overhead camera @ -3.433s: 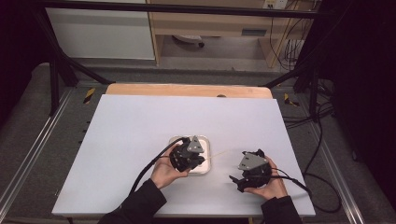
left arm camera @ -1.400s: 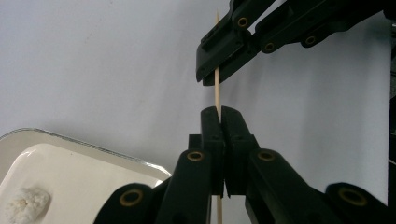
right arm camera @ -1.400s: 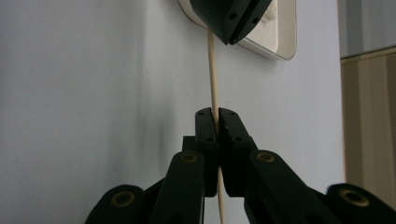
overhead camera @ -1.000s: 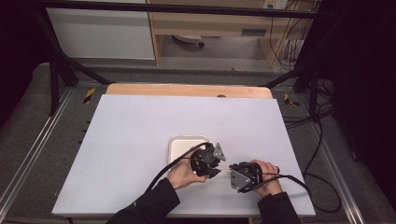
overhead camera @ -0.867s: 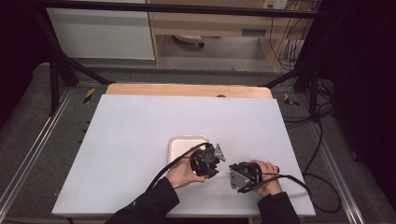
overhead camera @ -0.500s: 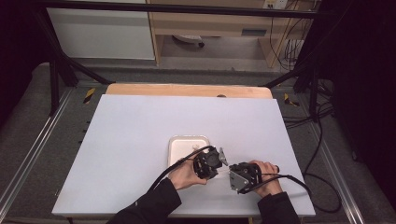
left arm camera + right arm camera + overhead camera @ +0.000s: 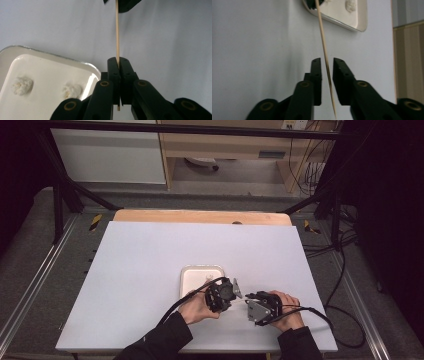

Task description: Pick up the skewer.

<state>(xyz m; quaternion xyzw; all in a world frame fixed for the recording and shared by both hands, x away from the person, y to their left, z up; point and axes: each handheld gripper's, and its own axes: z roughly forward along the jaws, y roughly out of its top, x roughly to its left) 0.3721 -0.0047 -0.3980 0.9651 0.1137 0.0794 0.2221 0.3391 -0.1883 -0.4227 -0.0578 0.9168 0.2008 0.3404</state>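
Note:
A thin wooden skewer runs between my two grippers near the table's front edge. My left gripper is shut on one end of it, just right of a white tray. My right gripper has just been opening. The skewer passes through the gap between its jaws without the pads pressing on it. In the high view the left gripper and right gripper point at each other, tips almost meeting. Two white lumps lie in the tray.
The tray sits on the white table sheet, left of both hands. Cables trail from each gripper toward the front and right edges. A wooden strip borders the far edge of the sheet.
The left gripper has come off the tray and moved right until it meets the right gripper. Over the last second both hands have kept still.

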